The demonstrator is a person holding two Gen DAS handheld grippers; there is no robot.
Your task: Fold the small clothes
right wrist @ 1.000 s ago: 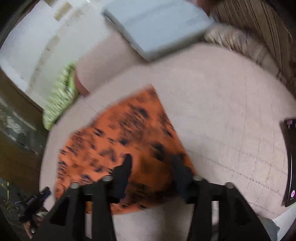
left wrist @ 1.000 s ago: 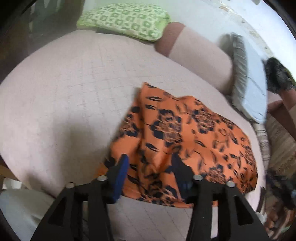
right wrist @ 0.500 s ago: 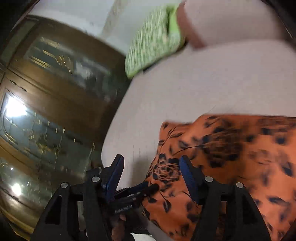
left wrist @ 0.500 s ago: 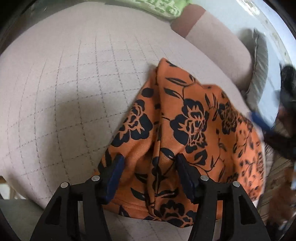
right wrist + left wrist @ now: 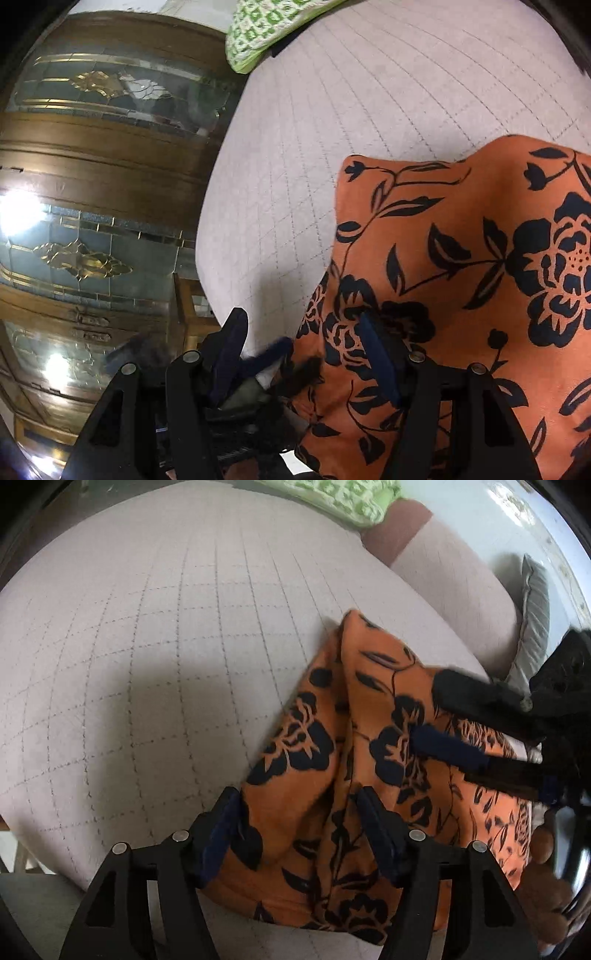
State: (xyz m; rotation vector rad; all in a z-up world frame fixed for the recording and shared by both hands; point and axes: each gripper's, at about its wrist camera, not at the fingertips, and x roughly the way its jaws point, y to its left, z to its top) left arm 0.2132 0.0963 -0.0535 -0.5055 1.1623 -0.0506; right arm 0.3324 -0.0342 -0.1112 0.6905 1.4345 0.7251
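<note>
An orange cloth with black flowers (image 5: 332, 760) lies bunched on a pale quilted bed (image 5: 147, 646). My left gripper (image 5: 299, 808) is open, its fingers either side of a raised fold at the cloth's near edge. My right gripper (image 5: 303, 328) is open over the cloth's (image 5: 461, 277) left edge, close to the left gripper. The right gripper also shows in the left wrist view (image 5: 439, 712), reaching in from the right above the cloth.
A green patterned pillow (image 5: 340, 494) and a pink bolster (image 5: 443, 561) lie at the far end of the bed. A grey cushion (image 5: 532, 624) sits at the right. A wooden cabinet with glass doors (image 5: 92, 184) stands beside the bed.
Both grippers moved down close to the cloth's near corner. The right gripper swung round towards the left one and now reaches over the cloth. The cloth is more bunched.
</note>
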